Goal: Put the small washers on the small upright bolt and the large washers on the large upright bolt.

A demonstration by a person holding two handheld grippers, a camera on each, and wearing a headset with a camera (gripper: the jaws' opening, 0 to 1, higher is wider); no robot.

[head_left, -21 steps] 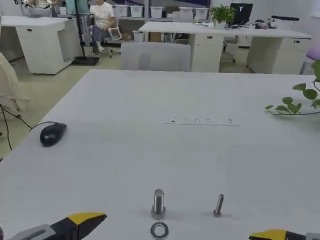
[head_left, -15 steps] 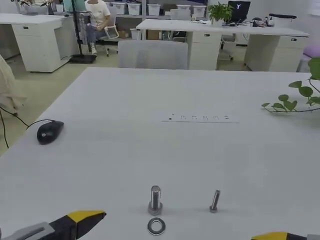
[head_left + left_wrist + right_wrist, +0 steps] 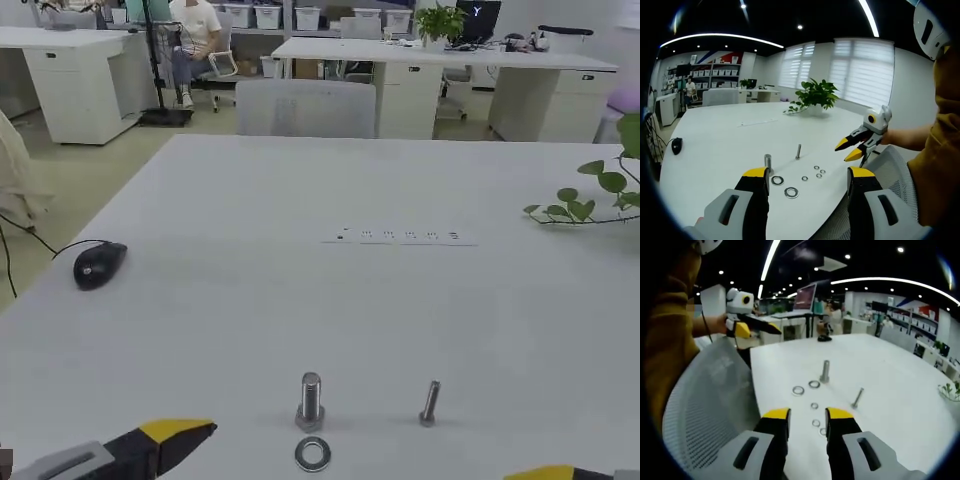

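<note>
Flat white tabletop (image 3: 400,300). Empty left tool (image 3: 809,174): jaws wide, left of large bolt (image 3: 768,163). Empty right tool (image 3: 807,415): jaws parted, right of large bolt, past small bolt (image 3: 798,151). Both bolts upright, bare. Two large washers (image 3: 777,180) flat, just before large bolt, person's side. Loose small washers (image 3: 819,174) scattered right of it. Judgement: pinch one washer by rim, lift level, centre hole over matching bolt, lower straight; knock risks toppling bolt.

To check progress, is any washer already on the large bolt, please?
No, the large bolt stands bare, both large washers lying on the table.
</note>
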